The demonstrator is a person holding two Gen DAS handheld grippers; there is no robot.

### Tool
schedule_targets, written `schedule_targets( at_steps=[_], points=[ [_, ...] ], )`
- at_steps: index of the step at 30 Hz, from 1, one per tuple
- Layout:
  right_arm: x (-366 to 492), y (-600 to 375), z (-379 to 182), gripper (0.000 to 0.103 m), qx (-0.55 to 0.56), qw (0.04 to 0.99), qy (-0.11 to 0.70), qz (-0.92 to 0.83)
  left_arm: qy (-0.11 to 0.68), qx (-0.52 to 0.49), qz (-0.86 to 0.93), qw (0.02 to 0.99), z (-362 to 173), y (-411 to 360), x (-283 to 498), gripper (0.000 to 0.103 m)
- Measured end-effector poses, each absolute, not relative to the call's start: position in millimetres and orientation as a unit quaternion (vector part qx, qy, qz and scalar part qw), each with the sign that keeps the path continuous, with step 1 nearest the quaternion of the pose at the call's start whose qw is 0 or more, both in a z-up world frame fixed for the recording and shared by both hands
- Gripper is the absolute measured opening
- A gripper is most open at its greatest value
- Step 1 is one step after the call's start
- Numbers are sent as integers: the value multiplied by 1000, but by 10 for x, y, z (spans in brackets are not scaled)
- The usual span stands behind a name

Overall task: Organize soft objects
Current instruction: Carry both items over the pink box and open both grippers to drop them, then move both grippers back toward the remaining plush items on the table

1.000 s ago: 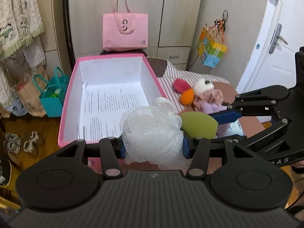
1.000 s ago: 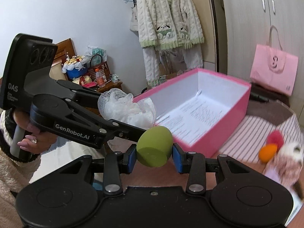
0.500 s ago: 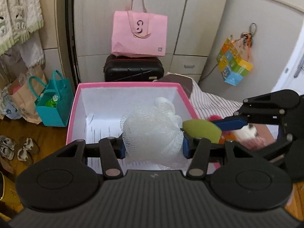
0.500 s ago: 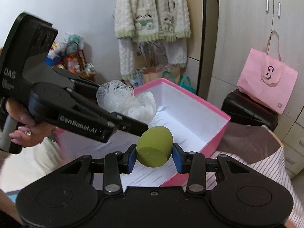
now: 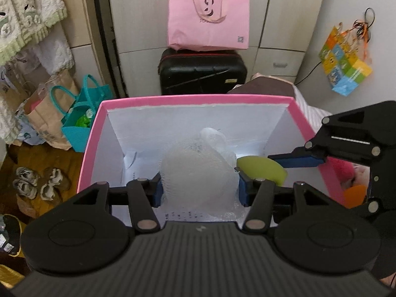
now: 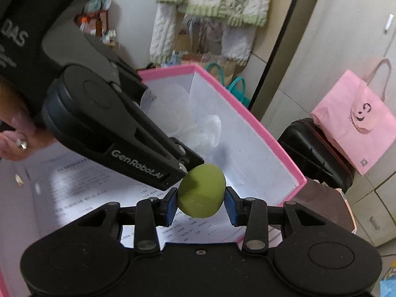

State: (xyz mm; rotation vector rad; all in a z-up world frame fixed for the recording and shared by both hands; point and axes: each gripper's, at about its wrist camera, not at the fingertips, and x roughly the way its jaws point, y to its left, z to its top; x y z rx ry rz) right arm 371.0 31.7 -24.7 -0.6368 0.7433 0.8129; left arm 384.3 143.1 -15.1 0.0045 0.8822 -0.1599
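My left gripper (image 5: pixel 200 188) is shut on a white mesh bath puff (image 5: pixel 198 173) and holds it over the open pink box (image 5: pixel 198 98). My right gripper (image 6: pixel 201 204) is shut on a green egg-shaped sponge (image 6: pixel 201 190), also over the box (image 6: pixel 259 126), right beside the left gripper. The sponge shows in the left wrist view (image 5: pixel 259 169) next to the puff, and the puff in the right wrist view (image 6: pixel 198 126). The box has white walls and a printed paper (image 6: pixel 99 185) on its floor.
Other soft toys, pink (image 5: pixel 344 170) and orange (image 5: pixel 354 194), lie right of the box on a striped cloth. Behind the box stand a black suitcase (image 5: pixel 203 74) with a pink bag (image 5: pixel 208 17). Teal bags (image 5: pixel 79 113) and shoes (image 5: pixel 37 183) are on the floor left.
Both grippers have moved forward and left from beside the box to above its inside, still holding the puff and the sponge.
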Motion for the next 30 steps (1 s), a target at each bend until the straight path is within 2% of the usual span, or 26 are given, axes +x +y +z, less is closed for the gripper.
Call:
schedule_targets(
  at_steps=[4,8,10,12,19,23,30],
  points=[
    [3739,331,-286,45,-312,799,348,379,432,21,-72,899,-174,1386,3846,58],
    [3726,336,-306,47,-320,803,336,374,419,38,-60,905,-169,1372,3849,75],
    [3683,307,-279,48,-321,809,325,370,415,34,-67,907,-129,1397,3826,75],
    [3623,254,-220,53,-316,816,316,367,407,35,-73,910,-59,1414,3780,75],
    [3431,-203,192,55,-200,846,325,373,358,30,-112,926,345,1483,3362,75],
    [3299,-435,435,56,-135,849,337,385,359,55,-118,924,549,1427,3093,75],
    [2901,-650,724,63,-98,848,355,381,336,41,-191,921,828,1384,2521,77]
  ],
)
